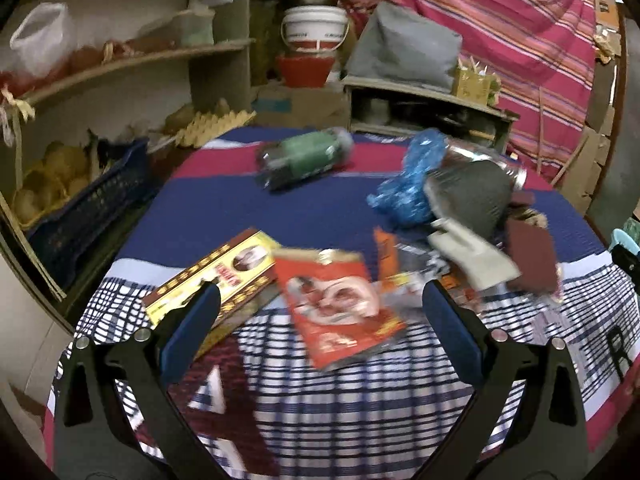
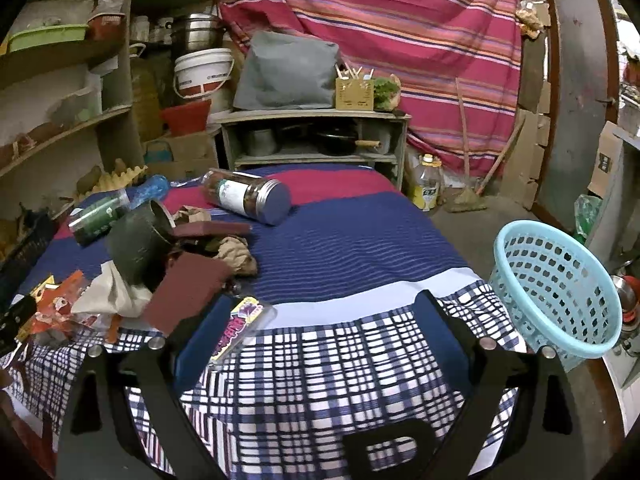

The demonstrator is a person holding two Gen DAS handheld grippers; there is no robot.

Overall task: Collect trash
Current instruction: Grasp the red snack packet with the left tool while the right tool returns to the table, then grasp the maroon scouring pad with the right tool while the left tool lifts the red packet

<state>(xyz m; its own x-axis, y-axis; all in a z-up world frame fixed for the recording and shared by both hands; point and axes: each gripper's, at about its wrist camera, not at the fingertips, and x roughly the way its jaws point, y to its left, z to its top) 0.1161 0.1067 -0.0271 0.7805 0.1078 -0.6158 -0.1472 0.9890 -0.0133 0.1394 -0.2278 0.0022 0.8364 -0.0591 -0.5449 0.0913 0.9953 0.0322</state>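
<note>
Trash lies on a cloth-covered table (image 2: 344,240). In the left wrist view my left gripper (image 1: 320,300) is open over a red snack packet (image 1: 340,308), beside a yellow box (image 1: 216,276), a blue plastic bag (image 1: 412,180), a dark tin (image 1: 476,196) and a green-labelled bottle (image 1: 308,156). In the right wrist view my right gripper (image 2: 324,312) is open and empty; a pink and yellow wrapper (image 2: 240,324) lies by its left finger. A light blue basket (image 2: 556,284) stands at the table's right edge. A jar (image 2: 248,196) lies on its side further back.
Shelves (image 2: 60,120) with bags and egg trays stand on the left. A low rack (image 2: 312,136) with pots, buckets (image 2: 204,72) and a striped cloth (image 2: 400,32) fill the back. An oil bottle (image 2: 428,184) stands on the floor at right.
</note>
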